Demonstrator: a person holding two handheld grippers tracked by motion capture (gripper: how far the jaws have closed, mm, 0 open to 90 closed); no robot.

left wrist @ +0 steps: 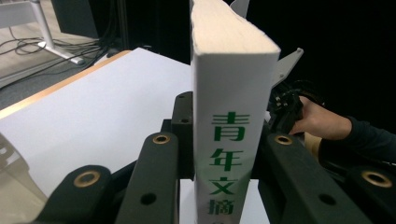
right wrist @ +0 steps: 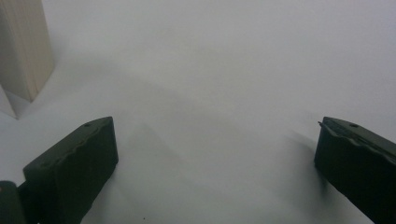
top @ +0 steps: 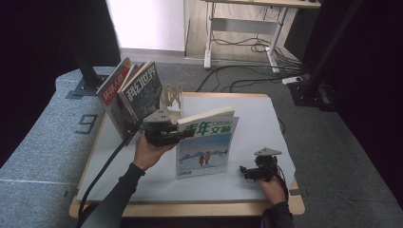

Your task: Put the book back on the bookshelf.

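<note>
**White book with green lettering held upright on the table**

White covers the table [top: 256,114], a pale sheet laid over a wooden top whose edge shows along the near side. Nearest the person, at the right, the right gripper [top: 248,172] rests low over the sheet, its jaws standing wide apart with nothing between them. A little further in, at the middle, stands the book [top: 206,145]: a thick paperback, upright, its bottom edge on the sheet. Its front cover is white at the top with large green characters, and below that a blue snowy picture with two small figures. The spine is white too, with green characters running down it, and the page block is cream. The left gripper [top: 183,134] clamps the book at its spine side, one jaw on each cover. Beyond it, at the far left, other books [top: 135,90] lean in a wooden rack [top: 172,97].
</note>
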